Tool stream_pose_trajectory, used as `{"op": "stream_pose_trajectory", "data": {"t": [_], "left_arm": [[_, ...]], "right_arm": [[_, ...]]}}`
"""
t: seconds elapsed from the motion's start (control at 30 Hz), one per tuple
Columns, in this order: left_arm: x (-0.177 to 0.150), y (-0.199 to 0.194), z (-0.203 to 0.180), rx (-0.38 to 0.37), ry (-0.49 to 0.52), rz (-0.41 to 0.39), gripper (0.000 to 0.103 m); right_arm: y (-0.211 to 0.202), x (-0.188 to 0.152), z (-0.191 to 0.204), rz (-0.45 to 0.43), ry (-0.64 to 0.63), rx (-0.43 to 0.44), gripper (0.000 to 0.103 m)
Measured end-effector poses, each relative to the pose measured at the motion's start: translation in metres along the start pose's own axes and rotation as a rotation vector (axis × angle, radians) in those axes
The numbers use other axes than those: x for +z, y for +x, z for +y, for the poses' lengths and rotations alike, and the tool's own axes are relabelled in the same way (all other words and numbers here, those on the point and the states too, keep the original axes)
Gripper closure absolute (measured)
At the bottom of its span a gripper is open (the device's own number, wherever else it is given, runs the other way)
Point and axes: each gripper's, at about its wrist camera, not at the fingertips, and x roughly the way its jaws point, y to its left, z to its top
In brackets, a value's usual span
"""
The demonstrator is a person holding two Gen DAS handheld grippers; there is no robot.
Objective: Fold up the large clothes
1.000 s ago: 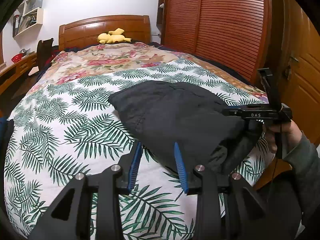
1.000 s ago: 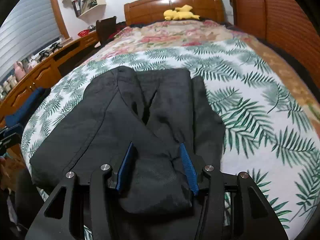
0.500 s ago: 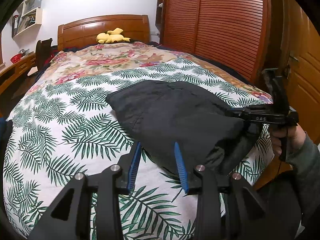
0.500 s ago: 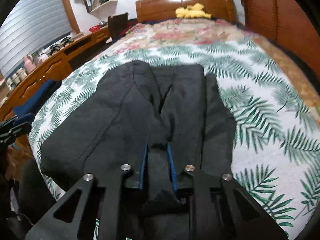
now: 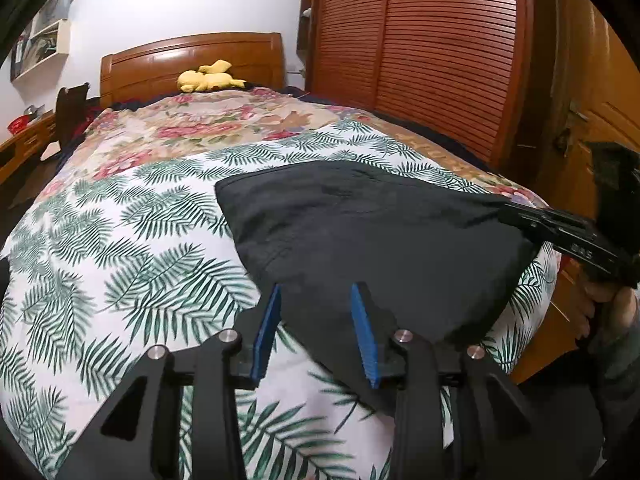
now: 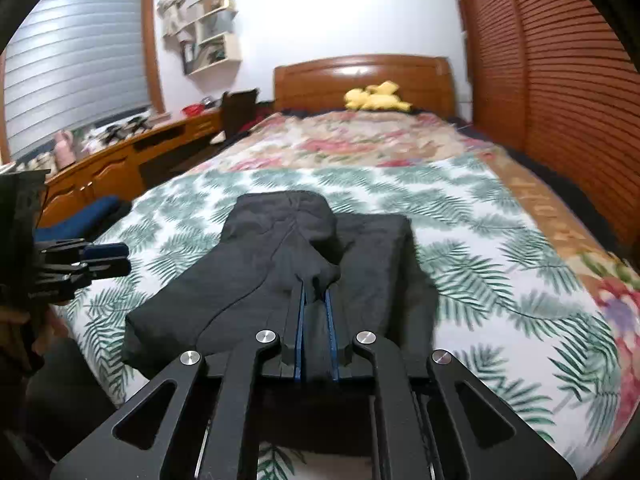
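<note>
Black garment [image 6: 280, 280] pinched by right hand-held gripper [image 6: 316, 300] marked "DAS".

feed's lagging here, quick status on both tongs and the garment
Right tongs shut on black garment, lifting a fold. Left tongs open at its near edge. Nothing in the way on the bed.

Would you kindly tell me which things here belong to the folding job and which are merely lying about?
Part of the job:
dark garment
right hand-held gripper, shut on the garment
left hand-held gripper, open at its near edge
leaf-print bedspread underneath

Lying about:
yellow plush toy
floral quilt
wall shelves
desk clutter
</note>
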Motion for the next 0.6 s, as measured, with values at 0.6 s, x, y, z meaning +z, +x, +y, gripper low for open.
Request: {"op": "stream_pose_trajectory", "data": {"t": [0.6], "left_arm": [[0.041, 0.071, 0.017, -0.041, 0.085, 0.031, 0.065]], "right_arm": [[-0.009, -0.046, -0.043, 0.094, 0.21, -0.222, 0.058]]}}
